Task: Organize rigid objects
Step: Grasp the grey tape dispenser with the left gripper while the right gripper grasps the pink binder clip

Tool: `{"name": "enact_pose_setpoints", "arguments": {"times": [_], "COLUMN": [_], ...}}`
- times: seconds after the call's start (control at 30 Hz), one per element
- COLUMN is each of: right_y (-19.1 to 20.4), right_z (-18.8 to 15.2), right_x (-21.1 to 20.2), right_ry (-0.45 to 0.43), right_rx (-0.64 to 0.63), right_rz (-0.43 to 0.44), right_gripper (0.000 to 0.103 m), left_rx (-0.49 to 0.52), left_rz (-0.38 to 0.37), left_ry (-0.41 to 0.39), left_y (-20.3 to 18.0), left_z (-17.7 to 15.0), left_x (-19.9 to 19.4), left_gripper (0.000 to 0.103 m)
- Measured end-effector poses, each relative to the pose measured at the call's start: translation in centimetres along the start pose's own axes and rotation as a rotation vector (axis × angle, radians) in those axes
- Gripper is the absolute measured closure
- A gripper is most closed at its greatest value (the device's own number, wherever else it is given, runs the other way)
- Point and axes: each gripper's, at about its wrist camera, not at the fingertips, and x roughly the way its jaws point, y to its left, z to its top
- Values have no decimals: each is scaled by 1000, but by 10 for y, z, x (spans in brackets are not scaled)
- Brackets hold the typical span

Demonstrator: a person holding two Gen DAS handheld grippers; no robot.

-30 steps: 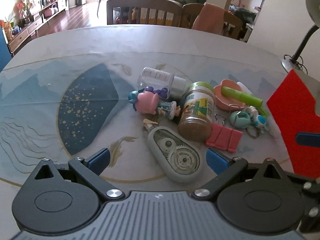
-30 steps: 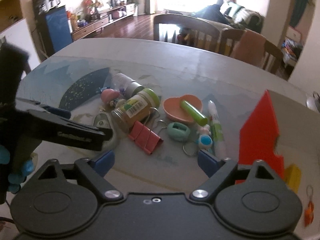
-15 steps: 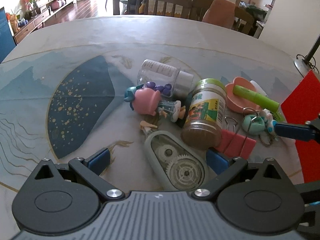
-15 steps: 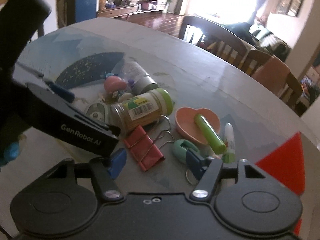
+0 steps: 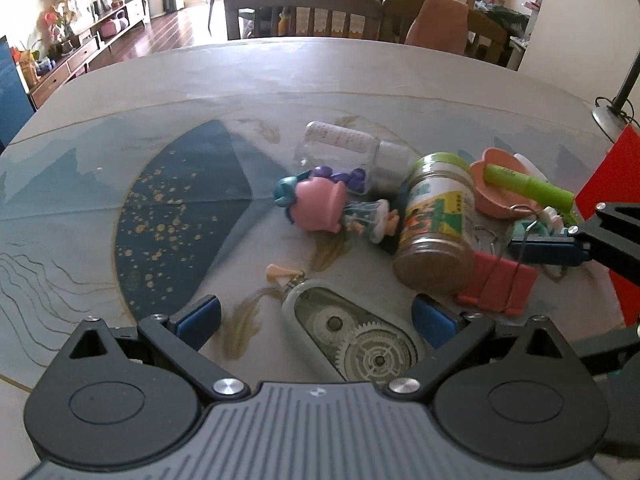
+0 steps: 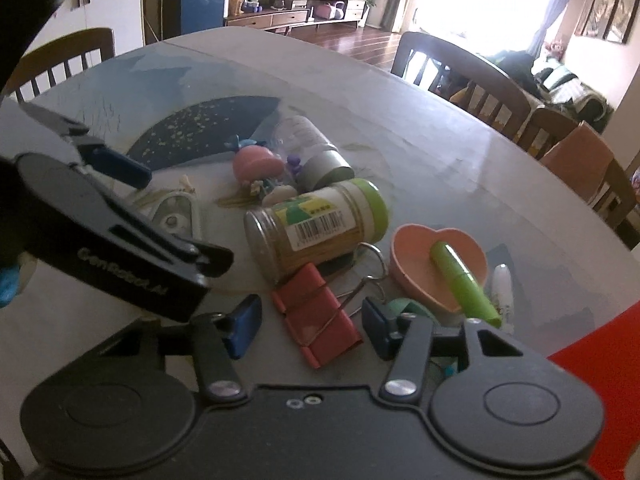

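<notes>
Right hand-held gripper [image 6: 310, 326]: jaws about half open and just now closing, blue pads either side of the red folded-metal binder clip [image 6: 316, 320], no pad seen pressing on it yet. Clip flat on the table [image 6: 420, 152], wire handles pointing to 1 o'clock toward a metal ring. Mint-green rounded keychain [image 6: 412, 307] touching the right pad, at 3 o'clock of the clip.

At 12 o'clock of the clip, just beside it: brown-filled clear jar with a green lid [image 6: 316, 226], lying on its side, barcode label up. At 2 o'clock: peach heart-shaped dish [image 6: 416, 248] with a lime-green tube [image 6: 464, 280] lying across it, and a white glue pen [image 6: 502, 284] just past the dish. Beyond the jar, at 11 o'clock: pink round toy figure [image 6: 258, 164] and a clear plastic bottle with a silver cap [image 6: 312, 148], on its side.

Left hand-held gripper [image 5: 316, 320]: jaws wide open, nothing gripped, blue pads either side of the grey-green transparent correction-tape dispenser [image 5: 352, 340], well apart from it. Dispenser flat on the table, gears visible, small beige charm [image 5: 280, 272] at its 11 o'clock tip. Jar at 1 o'clock of the dispenser, binder clip at 2 o'clock. Red cut-out paper shape [image 5: 608, 184] at the far 3 o'clock edge. Wooden chairs [image 5: 300, 16] beyond the table at 12 o'clock.
</notes>
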Motion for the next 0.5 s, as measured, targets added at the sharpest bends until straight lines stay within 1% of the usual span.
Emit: {"name": "enact_pose_setpoints", "arguments": {"times": [0.07,0.13,0.23,0.3,0.33,0.4,0.43,0.5], "right_y": [1,2,5,10,13,16,17,18], "right_z": [0,-2,-3,-5,-6,-8,-9,-11], "right_x": [0,-1,-3,-5,-7,-9,-10,-14], "right_ry": [-1,-2,4,5,7,10,13,21], "right_rx": [5,12,36,46,51,73,92,133], "right_rz": [3,7,1,-17,-28,-37,-41,-47], "right_gripper": [53,59,64,65,68,68,68,68], "left_rx": [-1,-4,-16,-16,-15,-13,-15,-29], "left_rz": [0,0,-5,-11,-14,-21,-24,-30], "left_ry": [2,2,-3,-11,-15,-20,-20,-15], "left_y": [3,5,8,9,9,9,9,10], "left_z": [-1,-4,-8,-10,-11,-11,-12,-12], "left_x": [-1,-3,-8,-11,-12,-15,-16,-18], "left_gripper": [1,2,7,16,18,34,38,42]}}
